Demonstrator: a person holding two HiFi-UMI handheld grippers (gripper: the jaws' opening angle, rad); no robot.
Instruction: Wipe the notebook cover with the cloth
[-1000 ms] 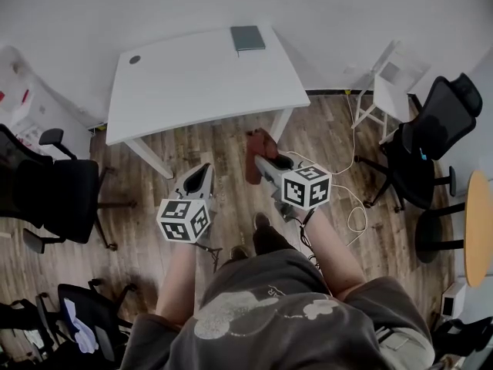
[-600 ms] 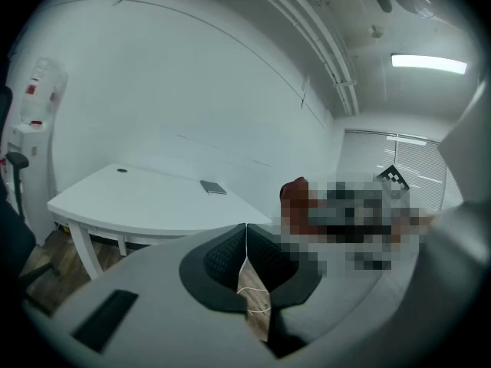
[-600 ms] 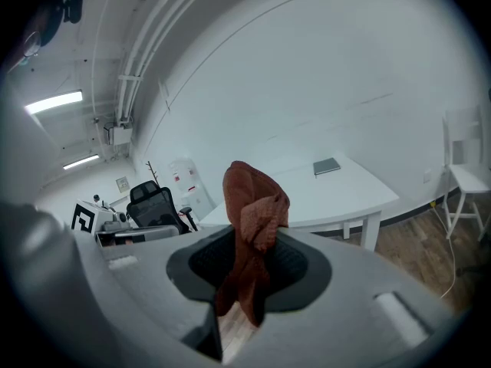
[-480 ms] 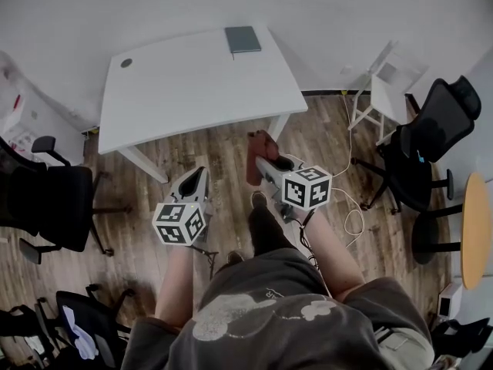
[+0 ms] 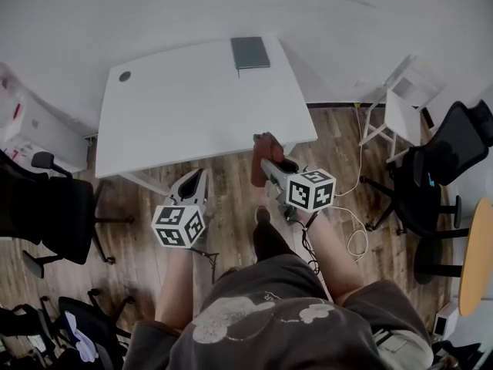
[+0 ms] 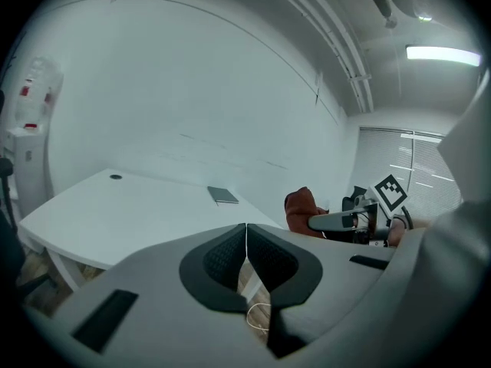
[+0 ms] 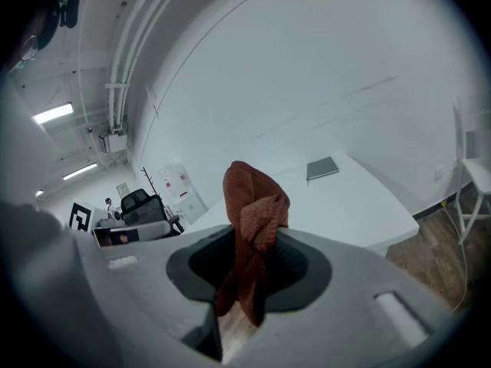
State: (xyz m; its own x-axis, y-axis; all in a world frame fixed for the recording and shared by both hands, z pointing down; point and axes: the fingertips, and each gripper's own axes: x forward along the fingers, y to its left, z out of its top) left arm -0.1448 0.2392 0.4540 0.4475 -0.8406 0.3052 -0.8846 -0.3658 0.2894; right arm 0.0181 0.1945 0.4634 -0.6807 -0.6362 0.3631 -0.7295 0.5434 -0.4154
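Notebook [image 5: 250, 52] lies flat at the far edge of the white table [image 5: 192, 106] in the head view. Left gripper view: the left gripper [image 6: 245, 240] has its 2 jaws pressed together on nothing. Right gripper view: the right gripper [image 7: 242, 263] is clamped on the bunched rust-red cloth [image 7: 253, 202].

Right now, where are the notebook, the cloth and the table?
notebook [image 5: 250, 52], head view, middle of its cover.
cloth [image 7: 255, 202], right gripper view, bunched upper part.
table [image 5: 192, 106], head view, bare top.
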